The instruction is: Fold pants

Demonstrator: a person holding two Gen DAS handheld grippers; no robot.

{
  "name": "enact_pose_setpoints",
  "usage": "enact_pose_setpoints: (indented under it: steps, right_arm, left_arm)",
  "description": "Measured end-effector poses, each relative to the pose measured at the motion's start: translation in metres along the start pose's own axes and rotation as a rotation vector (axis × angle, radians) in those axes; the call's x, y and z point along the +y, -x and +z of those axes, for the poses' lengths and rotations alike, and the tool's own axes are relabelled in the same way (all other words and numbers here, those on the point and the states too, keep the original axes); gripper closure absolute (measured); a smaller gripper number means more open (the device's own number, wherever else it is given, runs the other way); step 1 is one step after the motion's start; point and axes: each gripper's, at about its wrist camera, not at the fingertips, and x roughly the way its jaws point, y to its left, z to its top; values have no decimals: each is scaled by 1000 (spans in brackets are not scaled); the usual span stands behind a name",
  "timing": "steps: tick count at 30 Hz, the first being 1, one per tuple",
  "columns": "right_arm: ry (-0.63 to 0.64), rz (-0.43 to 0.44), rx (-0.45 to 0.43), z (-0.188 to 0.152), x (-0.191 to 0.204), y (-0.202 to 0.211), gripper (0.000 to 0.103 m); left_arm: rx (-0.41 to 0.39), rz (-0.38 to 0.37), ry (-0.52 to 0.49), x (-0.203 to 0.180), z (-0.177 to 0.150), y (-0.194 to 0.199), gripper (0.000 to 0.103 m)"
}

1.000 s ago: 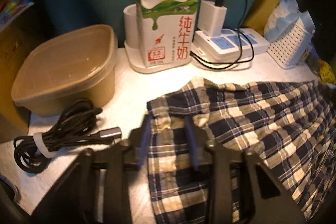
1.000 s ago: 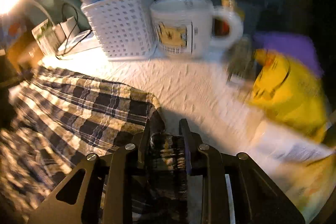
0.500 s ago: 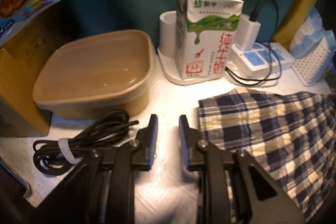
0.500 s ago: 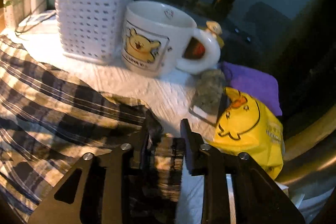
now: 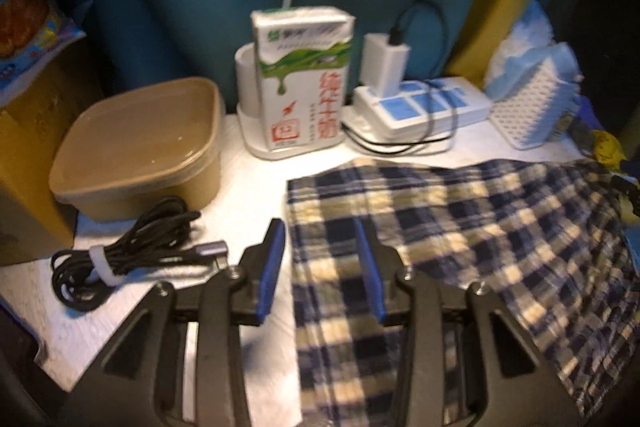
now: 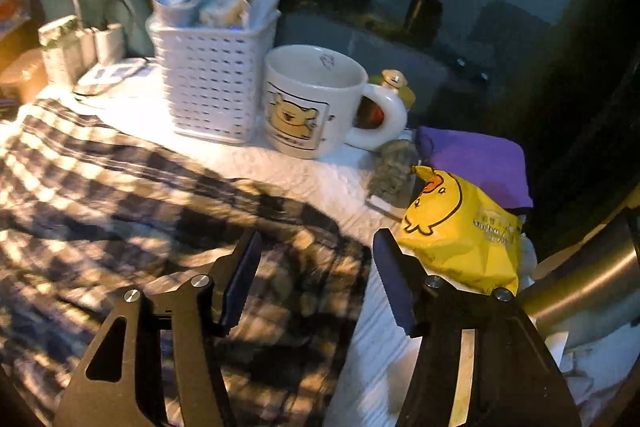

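The plaid pants (image 5: 460, 239) lie flat on the white table, blue, cream and tan checks. In the left wrist view my left gripper (image 5: 322, 247) is open and empty, its jaws standing over the pants' left edge. In the right wrist view the pants (image 6: 132, 211) fill the left half. My right gripper (image 6: 316, 259) is open wide and empty, just above the pants' right end.
Left wrist view: a tan lidded tub (image 5: 140, 147), a coiled black cable (image 5: 124, 255), a milk carton (image 5: 302, 79), a power strip (image 5: 420, 103). Right wrist view: a white basket (image 6: 212, 83), a bear mug (image 6: 316, 103), a yellow duck bag (image 6: 460, 227).
My right gripper has let go of the pants' end and opened wide. My left gripper opened wider and moved right, back over the pants' left edge.
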Motion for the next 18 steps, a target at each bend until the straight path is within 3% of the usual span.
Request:
enact_pose_setpoints:
  steps: [10,18]
  right_arm:
    - [14,65,-52,-42,22,65,39]
    - [-33,56,-59,-104,4,110,39]
  left_arm:
    - [-74,-50,-48,-31,-50,88,64]
    - [-92,-114,-70,-56,-122,141,64]
